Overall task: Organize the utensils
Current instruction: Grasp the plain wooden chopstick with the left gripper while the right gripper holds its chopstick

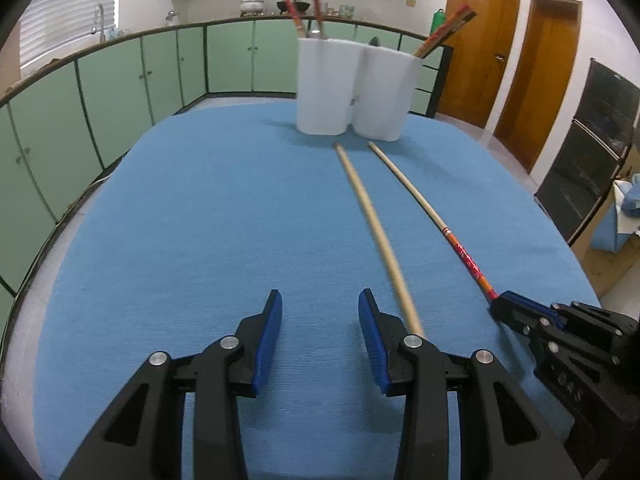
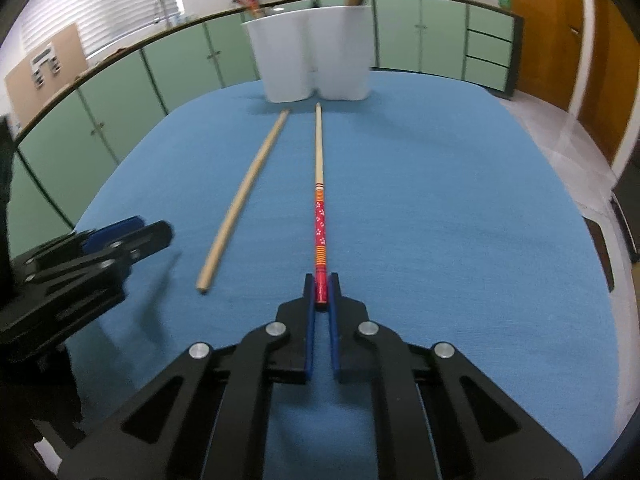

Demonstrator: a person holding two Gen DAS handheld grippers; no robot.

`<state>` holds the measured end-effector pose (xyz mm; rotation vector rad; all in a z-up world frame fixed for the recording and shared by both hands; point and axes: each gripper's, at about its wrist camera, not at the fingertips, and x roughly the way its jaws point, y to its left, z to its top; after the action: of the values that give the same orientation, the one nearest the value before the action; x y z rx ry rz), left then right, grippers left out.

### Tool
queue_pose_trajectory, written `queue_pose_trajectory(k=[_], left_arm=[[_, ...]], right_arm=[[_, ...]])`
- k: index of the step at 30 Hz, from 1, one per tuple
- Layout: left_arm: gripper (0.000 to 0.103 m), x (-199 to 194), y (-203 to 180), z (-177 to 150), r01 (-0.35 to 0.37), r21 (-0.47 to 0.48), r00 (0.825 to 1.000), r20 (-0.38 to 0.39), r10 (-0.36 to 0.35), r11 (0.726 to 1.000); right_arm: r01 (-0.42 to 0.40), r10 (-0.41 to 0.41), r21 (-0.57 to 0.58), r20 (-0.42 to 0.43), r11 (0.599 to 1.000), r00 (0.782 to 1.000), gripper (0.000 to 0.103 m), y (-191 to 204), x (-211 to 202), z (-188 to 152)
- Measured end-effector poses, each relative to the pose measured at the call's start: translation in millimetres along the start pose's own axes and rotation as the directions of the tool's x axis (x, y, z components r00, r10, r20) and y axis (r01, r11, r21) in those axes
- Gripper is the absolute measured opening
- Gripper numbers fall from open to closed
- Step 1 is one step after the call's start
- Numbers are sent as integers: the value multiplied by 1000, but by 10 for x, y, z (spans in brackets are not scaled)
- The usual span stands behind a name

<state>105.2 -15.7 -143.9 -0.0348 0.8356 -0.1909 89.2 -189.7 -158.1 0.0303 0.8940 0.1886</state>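
Right claw's got the painted chopstick by its tail

The right gripper (image 2: 321,289) is clamped on the red-patterned wooden chopstick (image 2: 319,184), which lies on the blue tablecloth (image 2: 440,200) pointing straight ahead at the white two-cup plastic holder (image 2: 312,52). The left gripper (image 1: 320,312) sits empty, jaws apart, beside the plain wooden chopstick (image 1: 372,220).

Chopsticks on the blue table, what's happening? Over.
Right gripper shut on red-patterned wooden chopstick. Left gripper open, empty. Plain wooden chopstick waiting.

Two chopsticks (image 2: 319,152) side by side before holder (image 2: 308,60) (others inside, seemingly).
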Motion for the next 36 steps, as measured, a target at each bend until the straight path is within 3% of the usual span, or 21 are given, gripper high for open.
queue_pose_trajectory(k=[10,17,21,24,27,36], left_arm=[[39,74,-304,-11,73,26,997,-28,-72,997],[39,192,-430,-19,45,42,997,-60,-42,998],[30,193,-455,-36,8,47,998,-56,-5,999],[16,192,-375,-34,14,8,999,-53,-13,1000],[10,195,-331,-31,16,-10,998,-53,-17,1000],[7,182,-352,-34,1,2,999,-52,-1,1000]], right_arm=[[17,-17,32,1,999,1000,5,-258,16,14],[9,-9,27,-4,1000,1000,5,-237,16,2],[12,-12,-4,-8,1000,1000,9,-179,31,2],[3,-3,-2,-11,1000,1000,9,-183,50,8],[-24,24,22,-12,999,1000,9,-232,57,10],[-2,2,10,-6,1000,1000,6,-212,50,9]])
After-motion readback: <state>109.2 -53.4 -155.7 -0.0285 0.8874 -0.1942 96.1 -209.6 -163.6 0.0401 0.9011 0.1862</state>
